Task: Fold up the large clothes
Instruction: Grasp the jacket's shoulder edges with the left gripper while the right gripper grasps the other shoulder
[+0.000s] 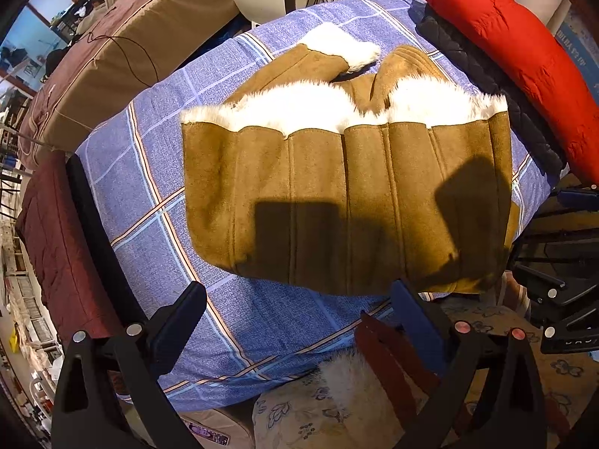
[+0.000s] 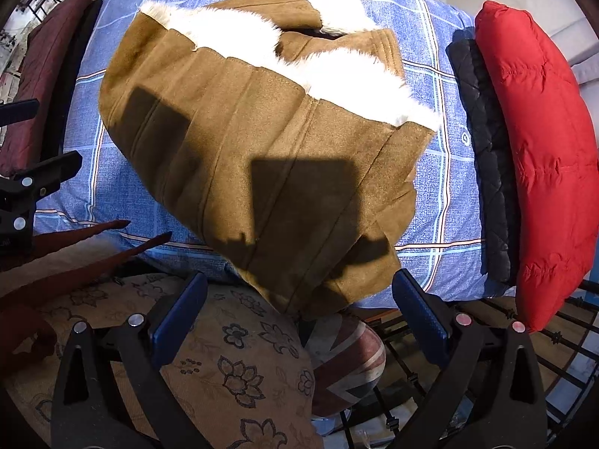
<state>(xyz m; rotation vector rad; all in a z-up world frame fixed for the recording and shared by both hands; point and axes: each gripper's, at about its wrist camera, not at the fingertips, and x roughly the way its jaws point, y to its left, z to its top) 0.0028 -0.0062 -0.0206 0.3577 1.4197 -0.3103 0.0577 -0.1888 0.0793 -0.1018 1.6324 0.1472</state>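
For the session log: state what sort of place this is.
Probably a cluttered bedroom or storeroom: a brown fur-trimmed coat lies folded on a blue checked sheet, beside a red puffer jacket and more bedding.

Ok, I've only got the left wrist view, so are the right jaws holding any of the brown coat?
Observer: No. The right gripper has its jaws wide open and clamps nothing; the near corner of the brown suede coat shows between them.
Operator: What's past that corner?
Observer: A Union Jack cushion, below the bed edge.
Operator: Where does the red jacket end?
Observer: The red puffer jacket overhangs the blue checked bedspread, above a black metal railing.
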